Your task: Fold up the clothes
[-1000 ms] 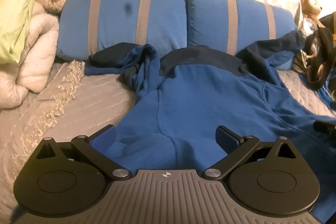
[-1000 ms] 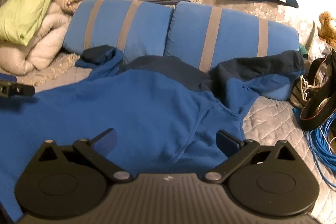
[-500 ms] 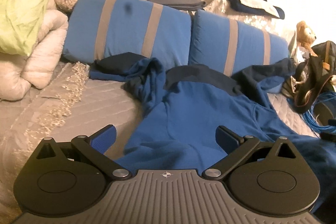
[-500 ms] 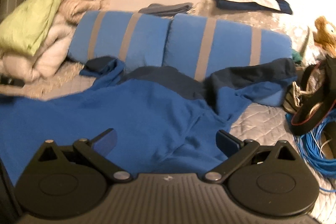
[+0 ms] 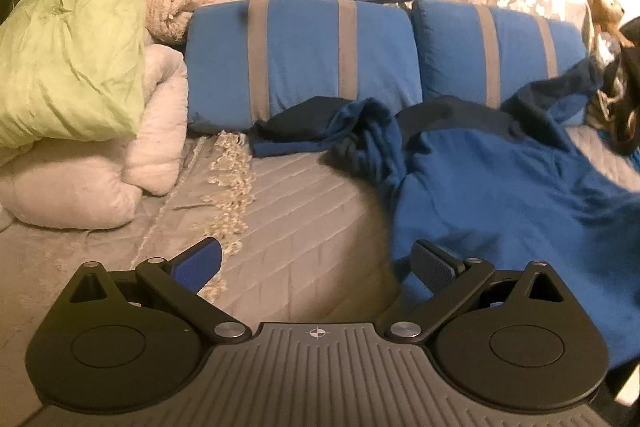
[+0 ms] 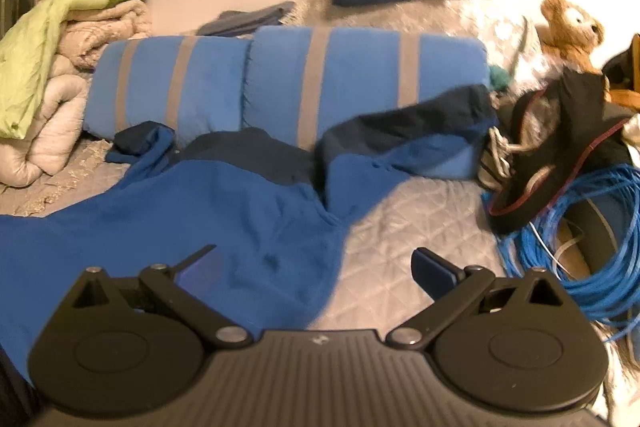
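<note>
A blue sweatshirt [image 5: 500,195] with a dark navy collar and cuffs lies spread on the grey quilted bed [image 5: 304,211], its sleeves up against two blue striped pillows. It also shows in the right wrist view [image 6: 192,211]. My left gripper [image 5: 318,263] is open and empty, over bare quilt at the sweatshirt's left edge. My right gripper [image 6: 316,267] is open and empty, above the sweatshirt's right edge, where the fabric meets the quilt.
Two blue pillows [image 5: 304,55] with grey stripes line the back. A pile of white and green bedding [image 5: 80,87] sits at the left. A coil of blue cable [image 6: 600,247], a dark bag [image 6: 560,155] and a teddy bear [image 6: 568,23] crowd the right side.
Both grippers have moved apart: the left one swung left off the sweatshirt onto bare quilt, the right one swung right toward the cable. Both stayed open.
</note>
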Demonstrator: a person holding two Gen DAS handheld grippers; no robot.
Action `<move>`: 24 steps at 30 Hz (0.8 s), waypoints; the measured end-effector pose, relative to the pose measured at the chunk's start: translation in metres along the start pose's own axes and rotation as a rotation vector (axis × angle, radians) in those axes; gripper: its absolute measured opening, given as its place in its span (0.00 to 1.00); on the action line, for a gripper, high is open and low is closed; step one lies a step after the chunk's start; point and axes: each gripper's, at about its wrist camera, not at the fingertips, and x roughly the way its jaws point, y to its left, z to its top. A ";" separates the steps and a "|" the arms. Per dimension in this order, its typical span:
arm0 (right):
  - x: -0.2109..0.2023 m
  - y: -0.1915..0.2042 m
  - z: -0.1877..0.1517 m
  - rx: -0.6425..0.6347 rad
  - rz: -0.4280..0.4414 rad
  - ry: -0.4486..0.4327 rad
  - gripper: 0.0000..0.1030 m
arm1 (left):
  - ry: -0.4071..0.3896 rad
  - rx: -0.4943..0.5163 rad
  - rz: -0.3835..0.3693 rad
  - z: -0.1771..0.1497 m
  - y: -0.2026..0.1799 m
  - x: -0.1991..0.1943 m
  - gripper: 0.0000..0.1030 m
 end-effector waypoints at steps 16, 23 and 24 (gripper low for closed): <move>-0.022 -0.033 -0.034 0.103 -0.049 0.049 1.00 | 0.010 0.029 -0.185 -0.037 0.012 -0.041 1.00; -0.021 -0.031 -0.039 0.151 0.004 0.038 1.00 | -0.018 -0.009 -0.167 -0.040 -0.001 -0.021 1.00; -0.020 -0.029 -0.039 0.150 0.006 0.038 1.00 | -0.028 -0.021 -0.165 -0.039 -0.002 -0.018 1.00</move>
